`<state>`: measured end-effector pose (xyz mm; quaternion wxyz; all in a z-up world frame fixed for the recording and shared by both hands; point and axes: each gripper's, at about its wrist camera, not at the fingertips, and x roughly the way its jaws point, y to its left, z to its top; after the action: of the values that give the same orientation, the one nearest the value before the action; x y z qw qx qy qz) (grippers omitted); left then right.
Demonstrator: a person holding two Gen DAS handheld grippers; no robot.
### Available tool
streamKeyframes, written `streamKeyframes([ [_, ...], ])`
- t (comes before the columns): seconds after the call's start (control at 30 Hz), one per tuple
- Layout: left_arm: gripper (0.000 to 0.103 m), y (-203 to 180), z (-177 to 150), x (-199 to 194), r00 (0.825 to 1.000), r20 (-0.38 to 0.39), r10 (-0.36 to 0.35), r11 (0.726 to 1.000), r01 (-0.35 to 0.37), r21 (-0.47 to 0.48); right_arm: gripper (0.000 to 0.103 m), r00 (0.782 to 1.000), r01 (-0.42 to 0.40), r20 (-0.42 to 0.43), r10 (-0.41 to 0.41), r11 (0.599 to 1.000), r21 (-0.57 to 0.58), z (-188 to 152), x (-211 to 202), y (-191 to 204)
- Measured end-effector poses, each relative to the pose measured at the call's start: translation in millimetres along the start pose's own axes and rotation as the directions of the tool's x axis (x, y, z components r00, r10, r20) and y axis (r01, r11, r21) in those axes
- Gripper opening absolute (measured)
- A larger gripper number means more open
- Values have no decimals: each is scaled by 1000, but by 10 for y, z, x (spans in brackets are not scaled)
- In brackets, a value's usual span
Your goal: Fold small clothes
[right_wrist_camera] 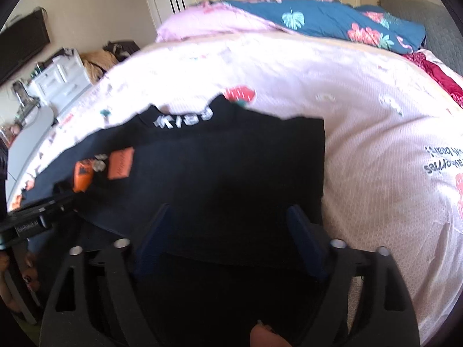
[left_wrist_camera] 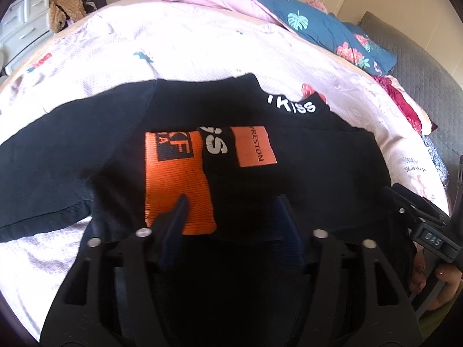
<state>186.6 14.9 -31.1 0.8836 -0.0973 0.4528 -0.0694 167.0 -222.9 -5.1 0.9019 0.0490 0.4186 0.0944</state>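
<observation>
Pink printed bedsheet (left_wrist_camera: 202, 57) carries everything. Left gripper (left_wrist_camera: 231, 211) and right gripper (right_wrist_camera: 228, 217) hover spread, pinching nothing, above the black knit top with orange patches (left_wrist_camera: 303, 159), collar at twelve o'clock. Best regrip hem corners evenly.

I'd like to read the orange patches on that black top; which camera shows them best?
The left wrist view: the orange patches sit centre, sharp, lettering legible. In the right wrist view they are small, blurred, at the left.
</observation>
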Motion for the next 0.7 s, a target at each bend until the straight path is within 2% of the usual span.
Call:
streamKeyframes([
  [0.07,71,13,-2,-71,1000,21,12,1000,-12,-9,94,999,-14,31,14,1000,1,22,-61,37],
  [0.1,73,22,1,-97,999,28,17,1000,-17,-11,96,999,-24,45,24,1000,-3,27,-92,55],
  [0.23,92,80,6,-188,997,52,53,998,-52,-34,98,996,-44,79,45,999,-12,55,-166,126],
  [0.37,93,176,7,-281,995,73,69,995,-64,-73,99,993,-41,106,44,999,-33,50,-237,234],
  [0.5,94,273,-13,-371,986,95,138,987,-129,-96,99,990,-13,138,27,995,-99,30,-286,443],
  [0.7,94,467,-35,-520,976,118,183,976,-165,-142,99,987,-15,155,40,988,-156,12,-337,707],
])
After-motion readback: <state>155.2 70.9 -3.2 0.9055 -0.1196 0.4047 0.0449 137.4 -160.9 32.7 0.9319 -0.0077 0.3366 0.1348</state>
